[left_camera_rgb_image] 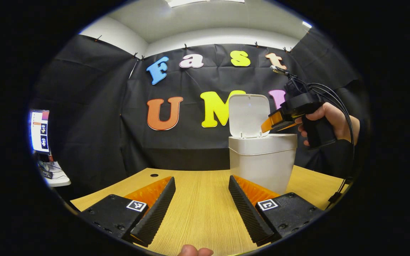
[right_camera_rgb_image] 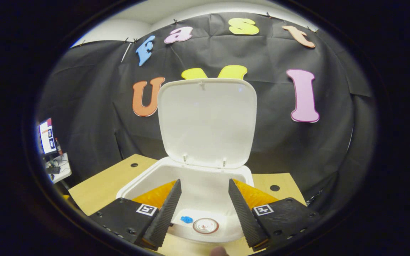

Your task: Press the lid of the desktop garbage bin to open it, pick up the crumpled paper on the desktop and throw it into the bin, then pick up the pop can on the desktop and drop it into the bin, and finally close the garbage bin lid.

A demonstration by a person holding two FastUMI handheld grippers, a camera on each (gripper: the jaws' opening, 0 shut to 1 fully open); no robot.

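Note:
The white desktop bin point(left_camera_rgb_image: 262, 160) stands on the wooden table point(left_camera_rgb_image: 198, 213), its lid point(left_camera_rgb_image: 249, 115) swung upright. My left gripper point(left_camera_rgb_image: 201, 188) is open low over the table, left of the bin, with nothing between its fingers. A hand holds my right gripper point(left_camera_rgb_image: 272, 122) just above the bin's rim. In the right gripper view I look down into the open bin point(right_camera_rgb_image: 148, 177), lid point(right_camera_rgb_image: 206, 121) raised behind it. The pop can point(right_camera_rgb_image: 205, 225) lies at the bottom, top end up, beside a small blue crumpled piece point(right_camera_rgb_image: 186, 219). The right gripper point(right_camera_rgb_image: 204, 192) is open and holds nothing.
A monitor point(left_camera_rgb_image: 40, 131) and a small white side table point(left_camera_rgb_image: 57, 177) stand at the far left. The table has round cable holes point(left_camera_rgb_image: 154, 175) near its back edge. Cables point(left_camera_rgb_image: 347, 142) hang from the right gripper down to the table's right edge.

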